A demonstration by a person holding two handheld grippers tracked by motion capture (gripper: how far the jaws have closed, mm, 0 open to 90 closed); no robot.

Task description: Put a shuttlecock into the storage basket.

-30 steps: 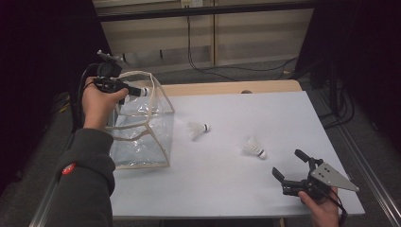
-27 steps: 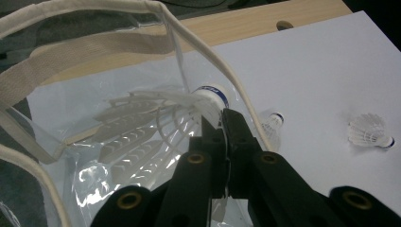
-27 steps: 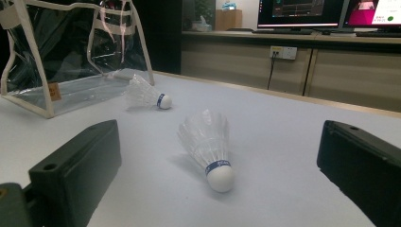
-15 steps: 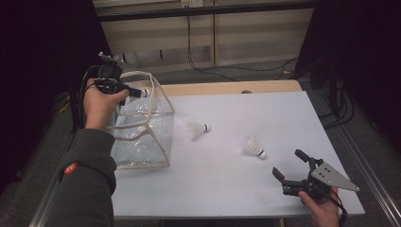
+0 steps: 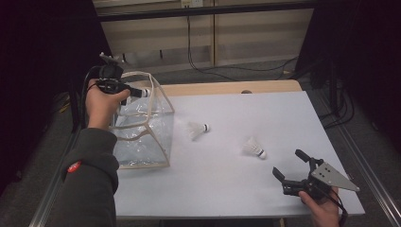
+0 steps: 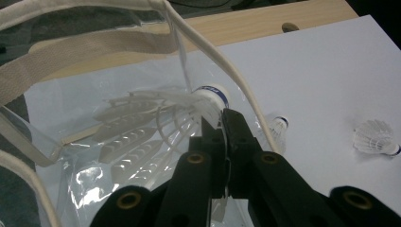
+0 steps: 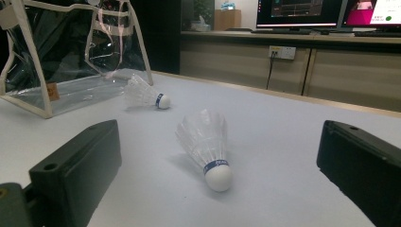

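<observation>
The left claw (image 6: 218, 124) pinches a shuttlecock (image 6: 161, 118) over the clear bag (image 5: 142, 127); best lowered past the rim before release. The right claw (image 5: 292, 164) gapes open near a second shuttlecock (image 5: 253, 147) on the white surface (image 5: 227, 179).

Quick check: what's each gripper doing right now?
Left gripper: closed on a shuttlecock, held over the clear bag.
Right gripper: open, holding nothing, near the shuttlecock on the table.
</observation>
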